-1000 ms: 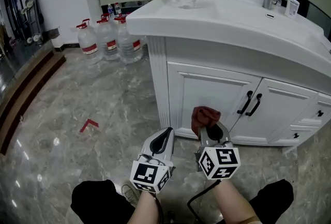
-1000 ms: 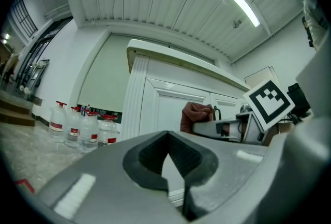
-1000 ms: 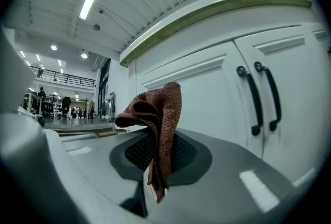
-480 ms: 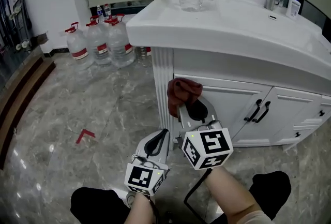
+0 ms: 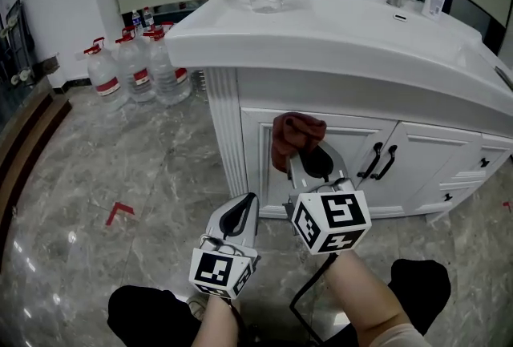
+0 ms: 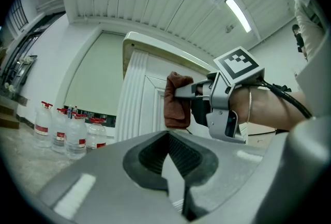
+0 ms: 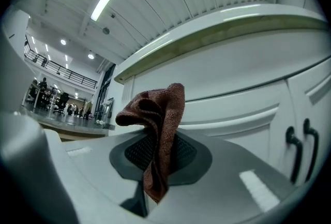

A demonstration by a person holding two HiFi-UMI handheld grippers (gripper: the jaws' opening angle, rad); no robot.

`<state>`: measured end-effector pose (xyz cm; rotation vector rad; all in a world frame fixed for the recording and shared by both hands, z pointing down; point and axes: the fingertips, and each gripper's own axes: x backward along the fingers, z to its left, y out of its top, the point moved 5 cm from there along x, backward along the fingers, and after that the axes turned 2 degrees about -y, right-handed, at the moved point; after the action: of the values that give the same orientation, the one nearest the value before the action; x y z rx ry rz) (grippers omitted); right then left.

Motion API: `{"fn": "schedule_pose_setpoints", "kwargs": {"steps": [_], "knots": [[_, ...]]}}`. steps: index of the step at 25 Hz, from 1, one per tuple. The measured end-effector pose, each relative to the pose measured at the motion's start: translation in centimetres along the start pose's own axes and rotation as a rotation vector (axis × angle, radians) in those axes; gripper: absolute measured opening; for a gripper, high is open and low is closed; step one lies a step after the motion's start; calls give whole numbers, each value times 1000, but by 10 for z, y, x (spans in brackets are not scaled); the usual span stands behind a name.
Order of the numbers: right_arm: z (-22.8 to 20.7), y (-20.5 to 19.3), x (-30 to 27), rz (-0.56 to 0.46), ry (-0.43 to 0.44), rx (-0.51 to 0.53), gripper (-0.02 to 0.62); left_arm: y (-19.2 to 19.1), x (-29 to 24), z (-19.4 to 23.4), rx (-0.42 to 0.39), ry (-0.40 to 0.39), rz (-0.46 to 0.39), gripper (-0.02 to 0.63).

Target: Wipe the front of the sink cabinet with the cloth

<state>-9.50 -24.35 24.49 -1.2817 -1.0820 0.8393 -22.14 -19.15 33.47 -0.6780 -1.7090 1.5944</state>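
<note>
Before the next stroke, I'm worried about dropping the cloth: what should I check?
1. Cloth clamped in right gripper: ok.
2. Cloth pressed against cabinet door: cannot tell.
3. Left gripper shut, empty, clear of cloth: ok.
4. Door handles away to the cloth's right: ok.

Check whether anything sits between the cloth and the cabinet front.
Nothing visible does. The cloth, clamped in the right gripper, sits right in front of the cabinet's left door. The black handles lie further right, and the left gripper hangs lower left, clear of the path.
</note>
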Motion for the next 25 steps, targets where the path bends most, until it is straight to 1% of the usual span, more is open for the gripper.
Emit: {"fn": "schedule_pose_setpoints", "kwargs": {"steps": [5,10,13,15,18,20,23,25], "knots": [[-46,10,27,12,-82,29,80,1,-14,-29,14,-36,-6,1],[-93,15,54,26,-168,26,80,-4,-27,-57,38,-62,-3,0],[-117,18,67,31,-232,13,80,-11,-33,-70,73,-58,-5,1],[-129,18,73,32,-251,4,80,-16,-38,-77,98,-59,-8,0],[-135,17,78,29,-256,-6,81,-21,-43,-80,100,-57,-2,0],[-131,16,79,23,-244,-12,80,-23,-44,-77,93,-45,3,2],[-112,7,75,27,-189,-28,80,-24,-37,-66,88,-20,6,0],[-92,-6,66,48,-145,-41,80,-25,-30,-57,83,-4,13,1]]}}
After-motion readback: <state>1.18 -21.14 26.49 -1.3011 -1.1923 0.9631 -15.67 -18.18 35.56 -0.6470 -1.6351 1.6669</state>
